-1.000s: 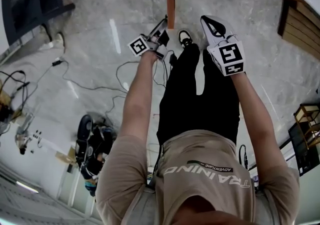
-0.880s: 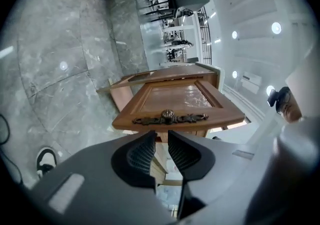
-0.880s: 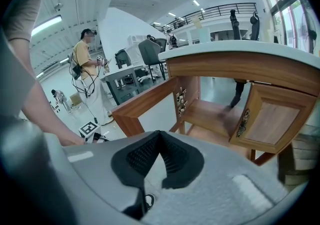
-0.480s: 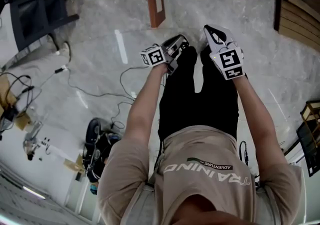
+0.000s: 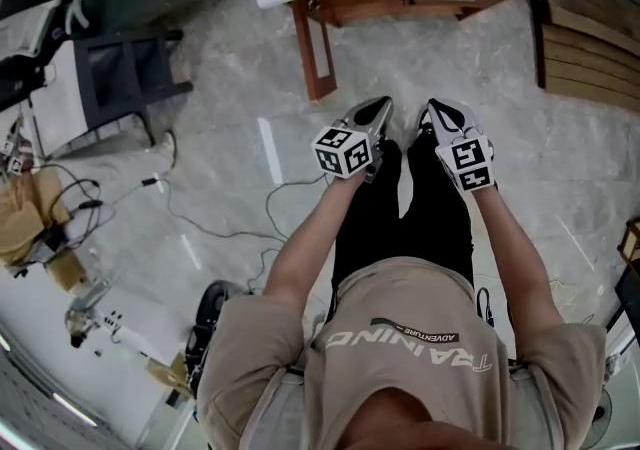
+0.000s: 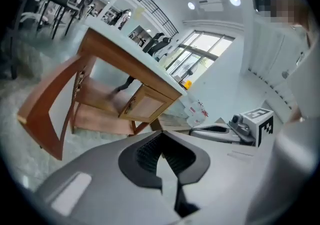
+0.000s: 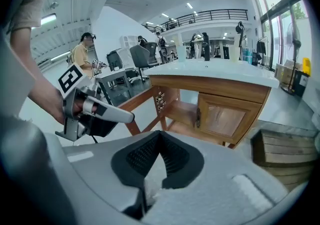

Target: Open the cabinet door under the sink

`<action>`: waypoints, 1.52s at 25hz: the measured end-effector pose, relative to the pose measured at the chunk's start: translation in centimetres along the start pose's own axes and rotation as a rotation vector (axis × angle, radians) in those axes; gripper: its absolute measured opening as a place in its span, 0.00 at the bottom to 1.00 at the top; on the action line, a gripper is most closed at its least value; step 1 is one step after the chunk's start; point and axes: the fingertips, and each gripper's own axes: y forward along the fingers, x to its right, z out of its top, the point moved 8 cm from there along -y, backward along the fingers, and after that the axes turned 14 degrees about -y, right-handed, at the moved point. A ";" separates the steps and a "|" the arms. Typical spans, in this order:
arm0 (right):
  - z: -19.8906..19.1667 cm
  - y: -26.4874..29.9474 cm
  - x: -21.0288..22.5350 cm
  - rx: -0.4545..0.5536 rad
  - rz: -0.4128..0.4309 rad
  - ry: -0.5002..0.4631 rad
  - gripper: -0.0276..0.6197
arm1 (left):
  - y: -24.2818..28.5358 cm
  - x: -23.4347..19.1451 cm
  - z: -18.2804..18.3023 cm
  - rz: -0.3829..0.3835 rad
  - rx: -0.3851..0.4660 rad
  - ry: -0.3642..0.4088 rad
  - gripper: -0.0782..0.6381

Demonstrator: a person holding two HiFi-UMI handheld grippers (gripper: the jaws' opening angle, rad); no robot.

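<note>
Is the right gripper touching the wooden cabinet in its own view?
No, the right gripper hangs in the air with nothing in it, and bare floor shows between it and the wooden cabinet.

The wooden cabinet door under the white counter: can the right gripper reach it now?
Probably not from here: the way to the wooden cabinet door looks free, but the right gripper, jaws together, is held well short of it.

A pale grey marbled stone floor carried everything. The wooden cabinet with its white top stood on it at the far side. Stacked wooden slats lay to the right, a dark frame to the left, and a thin black cable trailed loose across it.
</note>
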 end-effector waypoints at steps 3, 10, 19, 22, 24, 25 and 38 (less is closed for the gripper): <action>1.0 -1.9 0.8 0.017 -0.025 -0.007 0.05 | -0.9 3.3 1.6 0.011 -0.014 0.091 0.13; 3.3 -5.9 2.4 0.078 -0.079 0.038 0.05 | -2.1 8.9 4.7 0.048 -0.014 0.249 0.13; 7.6 -10.4 5.2 0.210 -0.140 0.083 0.05 | -3.6 16.7 11.3 -0.002 0.113 0.451 0.13; 10.4 -11.4 6.1 0.266 -0.142 0.027 0.05 | -4.6 18.8 13.3 -0.011 0.147 0.500 0.13; 12.5 -12.4 6.7 0.305 -0.160 -0.009 0.05 | -5.5 20.1 14.2 -0.018 0.171 0.523 0.13; 13.6 -13.0 6.9 0.325 -0.170 -0.027 0.05 | -5.8 20.7 14.6 -0.025 0.184 0.532 0.13; 22.0 -17.6 6.5 0.504 -0.240 -0.186 0.05 | -10.3 25.1 18.5 -0.075 0.331 0.605 0.13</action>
